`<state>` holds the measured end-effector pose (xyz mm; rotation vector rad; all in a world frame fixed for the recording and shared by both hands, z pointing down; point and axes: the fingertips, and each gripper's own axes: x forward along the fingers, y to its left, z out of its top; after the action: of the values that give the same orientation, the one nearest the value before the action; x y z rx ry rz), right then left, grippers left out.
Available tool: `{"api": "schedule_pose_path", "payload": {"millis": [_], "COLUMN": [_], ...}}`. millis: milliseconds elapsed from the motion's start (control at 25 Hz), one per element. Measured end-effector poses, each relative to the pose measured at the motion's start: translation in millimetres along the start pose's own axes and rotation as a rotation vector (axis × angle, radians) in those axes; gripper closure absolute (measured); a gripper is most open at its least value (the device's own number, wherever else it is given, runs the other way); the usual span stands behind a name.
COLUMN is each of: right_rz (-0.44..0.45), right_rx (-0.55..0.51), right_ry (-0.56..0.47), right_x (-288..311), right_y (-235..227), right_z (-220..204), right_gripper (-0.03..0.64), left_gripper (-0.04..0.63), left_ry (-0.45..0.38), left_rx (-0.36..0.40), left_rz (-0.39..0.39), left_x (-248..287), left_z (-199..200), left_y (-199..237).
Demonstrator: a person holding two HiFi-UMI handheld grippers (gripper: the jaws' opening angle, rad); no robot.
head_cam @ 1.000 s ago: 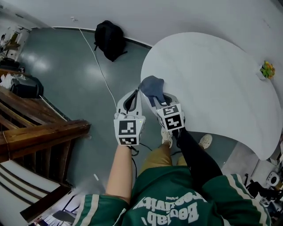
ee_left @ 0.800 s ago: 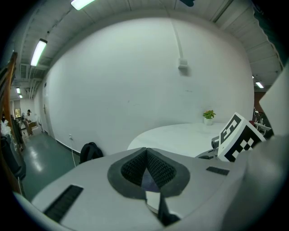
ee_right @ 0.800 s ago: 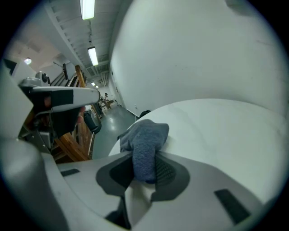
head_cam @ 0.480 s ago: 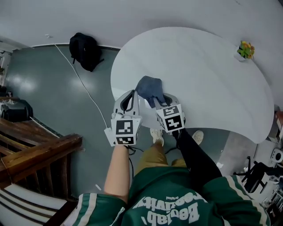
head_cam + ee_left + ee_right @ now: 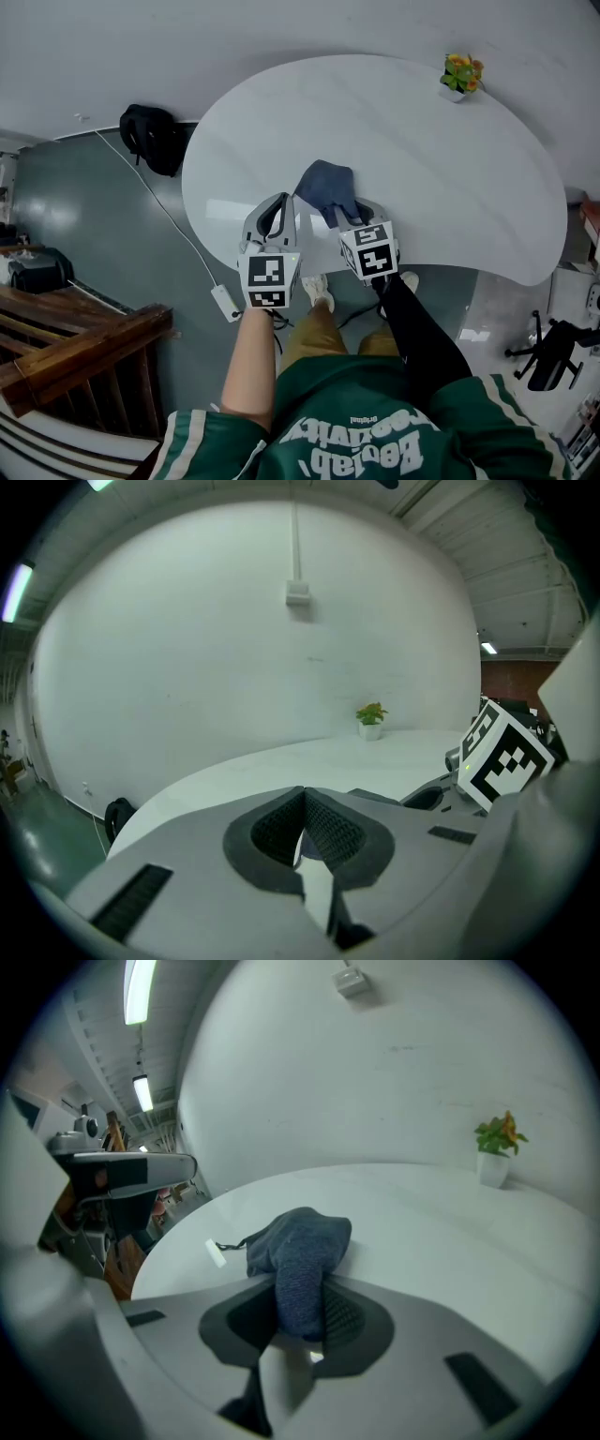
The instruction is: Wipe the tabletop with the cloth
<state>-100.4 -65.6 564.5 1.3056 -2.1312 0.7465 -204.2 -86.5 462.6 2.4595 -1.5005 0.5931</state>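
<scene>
Looking down at a white rounded tabletop [image 5: 422,150], both grippers held over its near edge. Got the right gripper [image 5: 341,212] clamped tight on a blue-grey cloth [image 5: 327,185], jaws squeezed onto a bunched fold, the rest flopped forward onto the tabletop just past them. Same deal in the right gripper view: cloth pinched between the dark pads [image 5: 348,1316], heaped on the white surface, little white tag [image 5: 216,1253] poking out to the left. As for the left gripper [image 5: 278,202], sitting just beside the right one, jaws pressed together, nothing in them. Also spotting a small potted plant [image 5: 461,74] at the table's far edge, well apart from the cloth. Down on the grey floor [image 5: 103,216]: black backpack [image 5: 150,139] against the wall [image 5: 112,56], white cable [image 5: 164,208] trailing past the table.
</scene>
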Motion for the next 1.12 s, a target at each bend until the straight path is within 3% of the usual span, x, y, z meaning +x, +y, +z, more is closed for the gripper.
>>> {"api": "schedule_pose_path", "payload": {"millis": [360,1120], "right_rz": [-0.091,-0.397], "right_rx": [0.067,0.280], "right_ry": [-0.011,-0.043], "right_x": [-73.6,-259.5], "right_y": [-131.4,-400.6], "right_z": [-37.9,-150.9], "right_gripper": [0.525,0.525], "left_gripper": [0.595,0.595], "left_ry": [0.003,-0.026], "left_rx": [0.046,0.179], "left_rz": [-0.083,-0.402], "left_x": [50.3,157.3], "left_z": [25.4,77.3], "left_y": [-131.1,-436.8]}}
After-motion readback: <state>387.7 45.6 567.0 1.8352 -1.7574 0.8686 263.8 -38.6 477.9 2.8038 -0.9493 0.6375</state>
